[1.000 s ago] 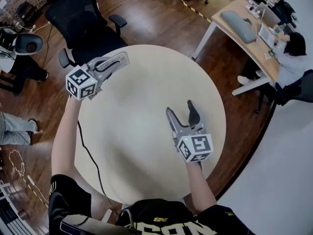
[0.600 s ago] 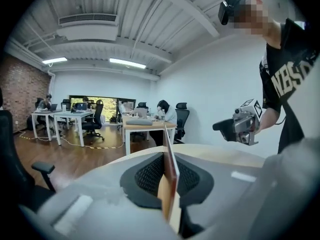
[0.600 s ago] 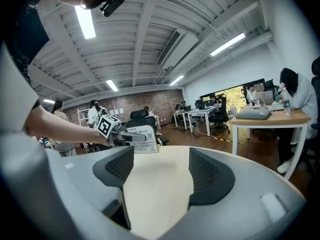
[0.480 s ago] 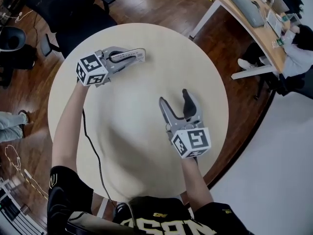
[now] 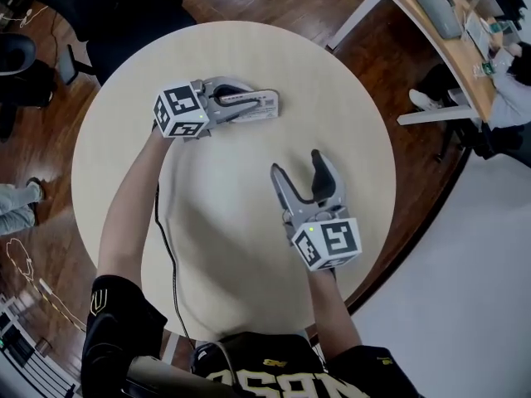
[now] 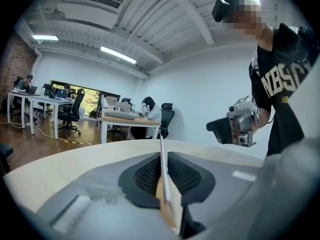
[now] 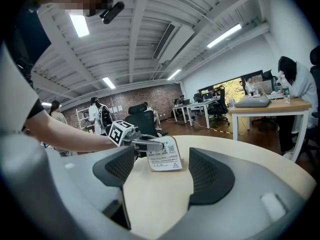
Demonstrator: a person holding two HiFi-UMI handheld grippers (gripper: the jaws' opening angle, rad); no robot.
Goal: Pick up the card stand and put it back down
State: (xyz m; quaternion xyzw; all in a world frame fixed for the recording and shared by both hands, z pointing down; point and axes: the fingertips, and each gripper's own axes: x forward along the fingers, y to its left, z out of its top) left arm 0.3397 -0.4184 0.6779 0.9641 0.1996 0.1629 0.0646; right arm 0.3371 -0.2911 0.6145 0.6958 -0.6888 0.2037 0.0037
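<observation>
Card stand [image 6: 165, 184] held over the desk's [image 5: 348, 123] far side
Left gripper [image 5: 264, 104] jaws pinch it edge-on, just easing apart; right gripper [image 5: 297, 164] sits nearer, jaws spread, nothing between them

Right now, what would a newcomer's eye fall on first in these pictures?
The left gripper, low over the far left part of the round table, grips a white printed card stand edge-on between its pads. Its jaws have just been opening slightly. The right gripper hangs open and empty over the table's near right part.
</observation>
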